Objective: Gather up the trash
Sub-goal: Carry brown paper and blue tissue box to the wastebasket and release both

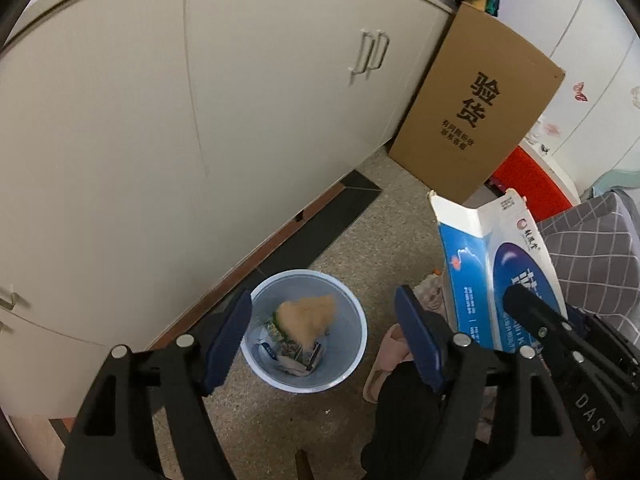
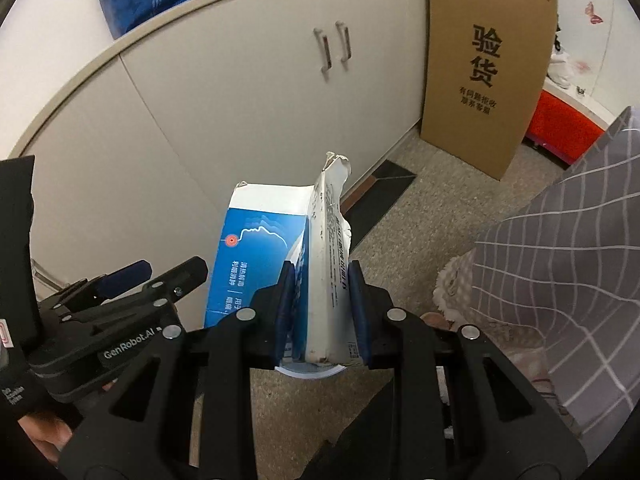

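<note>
Right wrist view: right gripper [image 2: 322, 312] clamps a flattened blue-and-white carton [image 2: 280, 264] just above the blue bin [image 1: 306, 328] on the floor.
Left gripper [image 1: 320, 340] hangs over the bin, jaws wide apart and empty; an orange-tan wad [image 1: 306, 318] and wrappers sit inside. Carton looks light, thin card, creases easily. Grip near the folded spine, as now; the torn top flap looks too floppy to hold.

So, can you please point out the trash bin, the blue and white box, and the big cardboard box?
trash bin [image 1: 356, 312]: left wrist view, inner wall.
blue and white box [image 2: 256, 256]: right wrist view, blue printed face.
cardboard box [image 1: 476, 112]: left wrist view, printed front face.
</note>
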